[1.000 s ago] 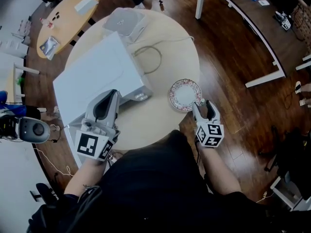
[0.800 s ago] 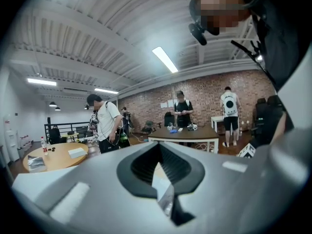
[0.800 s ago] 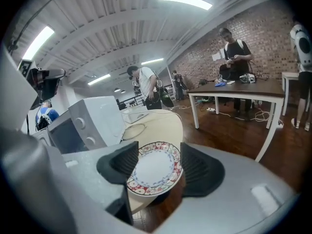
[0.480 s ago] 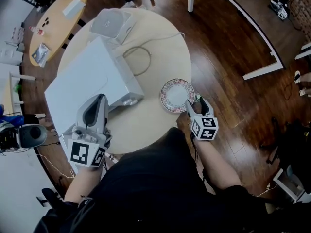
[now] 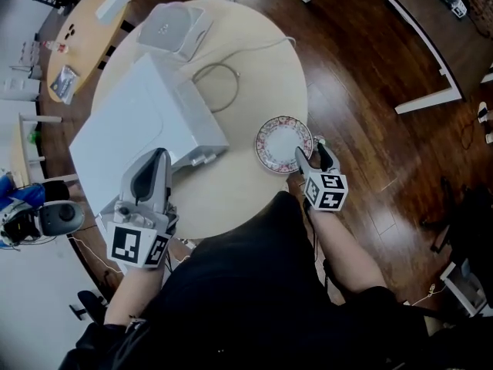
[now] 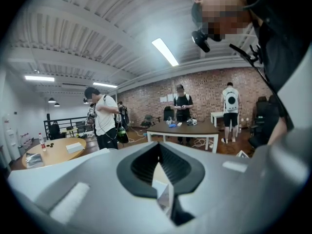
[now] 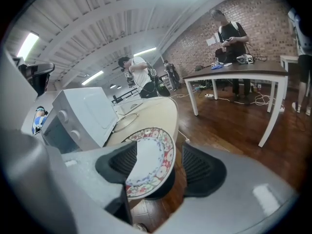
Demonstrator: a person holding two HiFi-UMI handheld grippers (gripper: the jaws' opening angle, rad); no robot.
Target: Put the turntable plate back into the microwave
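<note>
The plate [image 5: 279, 141], white with a red floral rim, lies on the round table [image 5: 254, 68] near its right front edge. My right gripper [image 5: 310, 154] is at the plate's near rim. In the right gripper view the plate [image 7: 151, 160] stands between the wide-open jaws of that gripper [image 7: 161, 165], with a gap showing on the right side. The white microwave [image 5: 146, 122] sits on the left of the table, and its knobs and dark window show in the right gripper view [image 7: 73, 123]. My left gripper [image 5: 156, 160] hovers over the microwave's near corner, its jaws [image 6: 158, 165] together and holding nothing.
A white box [image 5: 173, 28] and a looped cable [image 5: 216, 83] lie on the far part of the table. A second wooden table [image 5: 81, 37] stands at the upper left. White desk legs [image 5: 427, 99] stand on the wood floor to the right. Several people stand in the background.
My right gripper has sunk to the plate's near rim, so the rim now lies between its jaws. The left gripper stays over the microwave's near corner.
</note>
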